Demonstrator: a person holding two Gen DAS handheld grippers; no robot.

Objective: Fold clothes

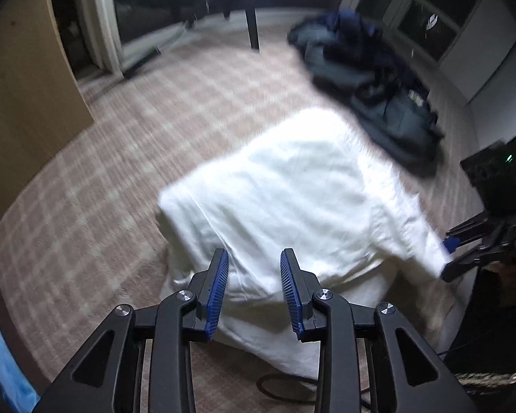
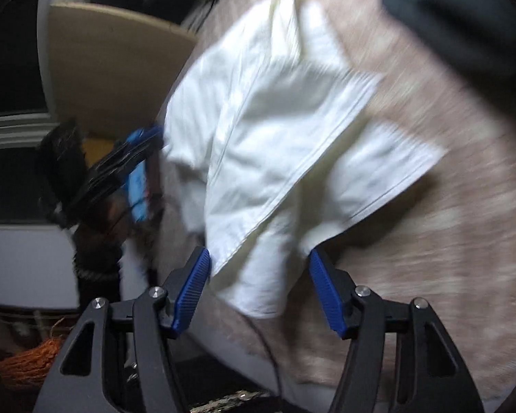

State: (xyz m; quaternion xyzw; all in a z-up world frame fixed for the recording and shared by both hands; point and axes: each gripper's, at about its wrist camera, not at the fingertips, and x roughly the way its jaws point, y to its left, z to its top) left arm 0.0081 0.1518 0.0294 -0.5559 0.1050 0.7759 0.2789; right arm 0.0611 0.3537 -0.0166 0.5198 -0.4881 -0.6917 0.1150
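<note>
**Two tools apart over a white garment on the carpet**

Both views are smeared by motion blur, so fine detail is hard to read. The white garment (image 1: 292, 206) lies partly folded on the checked carpet (image 1: 120, 172), in its middle ground, with seams showing but no label or writing legible on it. The left tool (image 1: 254, 289) hovers over the garment's near edge, its blue pads spread with only cloth seen behind the gap, not pinched. The right tool (image 2: 259, 292) also stands with its pads wide; a corner of the garment lies between them, and neither pad presses on it as far as the blur allows. In the left wrist view the right tool appears cut off at the right border, next to the garment's side edge. A heap of dark clothes (image 1: 368, 79) sits toward the carpet's far edge, its pieces indistinguishable. A dark table leg (image 1: 253, 27) is cut off at the top. A light wooden panel (image 1: 24, 86) stands beside the carpet. An orange bundle (image 2: 27, 361) is too dim to identify.
</note>
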